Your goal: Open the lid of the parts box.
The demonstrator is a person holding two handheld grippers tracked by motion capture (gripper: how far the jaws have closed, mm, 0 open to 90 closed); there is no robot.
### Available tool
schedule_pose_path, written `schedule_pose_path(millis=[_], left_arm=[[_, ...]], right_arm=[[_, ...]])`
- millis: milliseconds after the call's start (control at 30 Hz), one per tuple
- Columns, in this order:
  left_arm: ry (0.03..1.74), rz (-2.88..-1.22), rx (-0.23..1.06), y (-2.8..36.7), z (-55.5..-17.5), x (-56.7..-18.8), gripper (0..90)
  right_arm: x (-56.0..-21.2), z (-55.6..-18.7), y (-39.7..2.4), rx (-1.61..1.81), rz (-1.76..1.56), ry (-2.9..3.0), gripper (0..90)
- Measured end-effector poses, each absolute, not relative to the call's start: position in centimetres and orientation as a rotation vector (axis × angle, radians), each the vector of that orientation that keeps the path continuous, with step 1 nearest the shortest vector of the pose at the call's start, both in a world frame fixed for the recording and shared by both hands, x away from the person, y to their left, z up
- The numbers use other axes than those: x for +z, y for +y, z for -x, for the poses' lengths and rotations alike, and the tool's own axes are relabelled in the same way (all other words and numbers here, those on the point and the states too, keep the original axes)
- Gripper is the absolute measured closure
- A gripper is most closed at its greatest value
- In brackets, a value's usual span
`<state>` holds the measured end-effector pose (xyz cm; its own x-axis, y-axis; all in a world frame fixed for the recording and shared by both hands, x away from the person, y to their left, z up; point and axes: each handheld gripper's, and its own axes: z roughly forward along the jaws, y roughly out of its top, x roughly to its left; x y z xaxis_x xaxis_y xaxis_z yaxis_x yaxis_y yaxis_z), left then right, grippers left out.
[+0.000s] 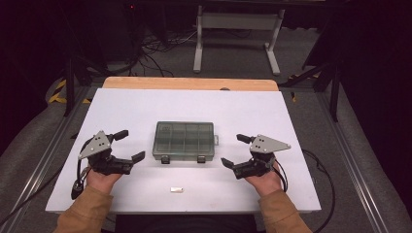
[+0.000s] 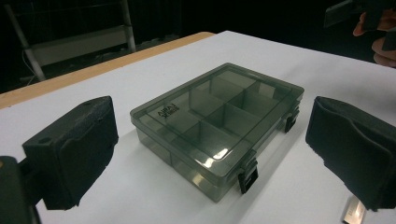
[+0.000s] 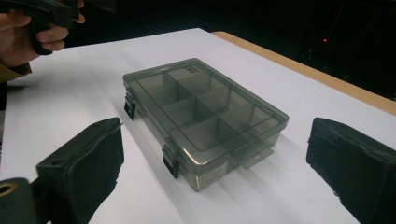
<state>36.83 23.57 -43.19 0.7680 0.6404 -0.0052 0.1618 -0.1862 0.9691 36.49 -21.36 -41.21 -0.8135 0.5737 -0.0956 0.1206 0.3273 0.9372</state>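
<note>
At the middle of the white table (image 1: 145, 104), seen from the high view, lies a smoky clear plastic box (image 1: 184, 141), lid shut, two black latches on its near side. The left gripper (image 1: 129, 144) and right gripper (image 1: 236, 150) flank it, each apart from it, jaws spread and holding nothing. A small silvery strip (image 1: 177, 189) lies alone near the near edge.

In the left gripper view, the box (image 2: 215, 121) sits between the two padded black jaws, untouched; thin walls split it into compartments, all empty. The strip (image 2: 353, 212) peeks out by one jaw.

In the right gripper view, the box (image 3: 201, 116) lies ahead of the wide-apart jaws, its latches (image 3: 171, 161) closed, with the bare wooden edge (image 3: 308, 70) behind.
</note>
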Motion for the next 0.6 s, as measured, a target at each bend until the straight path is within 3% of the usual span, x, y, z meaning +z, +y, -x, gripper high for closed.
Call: schedule_pose_path(millis=[600], left_arm=[[0.642,-1.784,0.407,21.3,-40.2,-43.8,3.4]], right_arm=[[-41.6,-39.0,-19.5,1.483,-0.628,2.235,9.9]])
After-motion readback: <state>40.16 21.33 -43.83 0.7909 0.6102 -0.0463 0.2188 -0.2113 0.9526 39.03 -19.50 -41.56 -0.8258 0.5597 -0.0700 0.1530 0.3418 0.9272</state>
